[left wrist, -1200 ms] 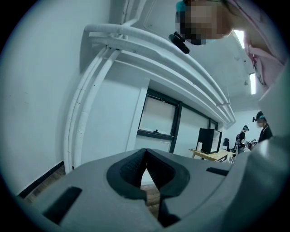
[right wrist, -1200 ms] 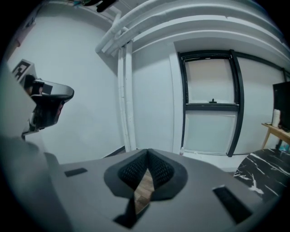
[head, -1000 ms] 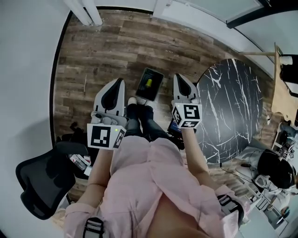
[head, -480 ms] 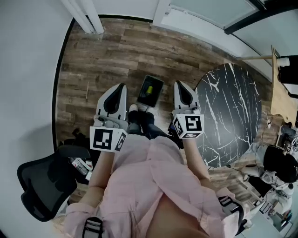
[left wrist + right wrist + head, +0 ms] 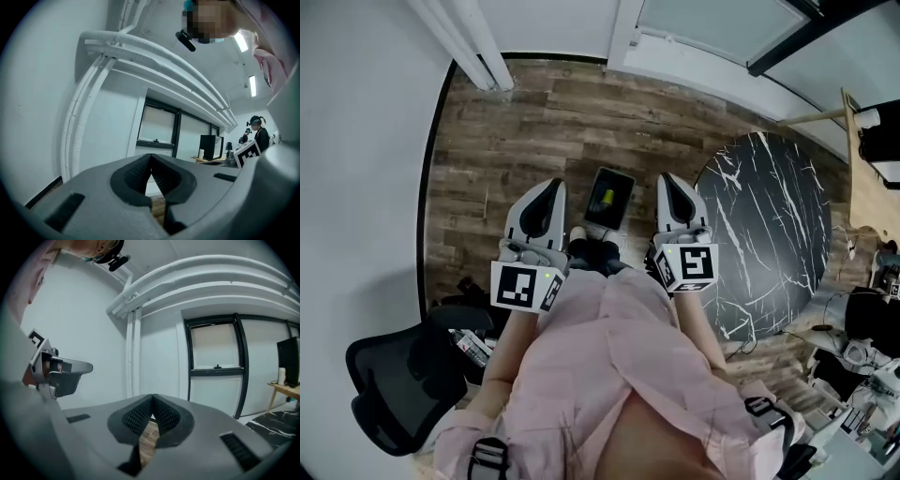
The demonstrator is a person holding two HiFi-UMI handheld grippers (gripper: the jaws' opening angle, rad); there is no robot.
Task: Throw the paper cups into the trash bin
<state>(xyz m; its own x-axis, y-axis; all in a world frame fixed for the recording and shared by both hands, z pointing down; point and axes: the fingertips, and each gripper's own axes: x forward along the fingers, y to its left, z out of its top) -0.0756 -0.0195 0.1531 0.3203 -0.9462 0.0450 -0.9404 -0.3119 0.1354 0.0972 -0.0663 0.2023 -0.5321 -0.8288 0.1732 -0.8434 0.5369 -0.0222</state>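
Note:
In the head view a dark rectangular trash bin (image 5: 622,212) stands on the wood floor just beyond the person's feet, with something yellow (image 5: 607,198) inside it. My left gripper (image 5: 551,186) is held to the bin's left and my right gripper (image 5: 668,180) to its right, both above the floor and apart from the bin. Both are shut and empty: in the left gripper view (image 5: 151,157) and the right gripper view (image 5: 152,399) the jaws meet at the tips with only floor showing behind. No paper cup shows near either gripper.
A round black marble table (image 5: 769,225) stands at the right. A black office chair (image 5: 398,384) is at the lower left. White pipes (image 5: 478,52) run along the wall. A far desk holds a monitor (image 5: 209,146), and another person (image 5: 258,135) stands near it.
The head view has shifted, so grippers and bin sit slightly further right and lower in the picture. Both grippers stay shut and keep flanking the bin.

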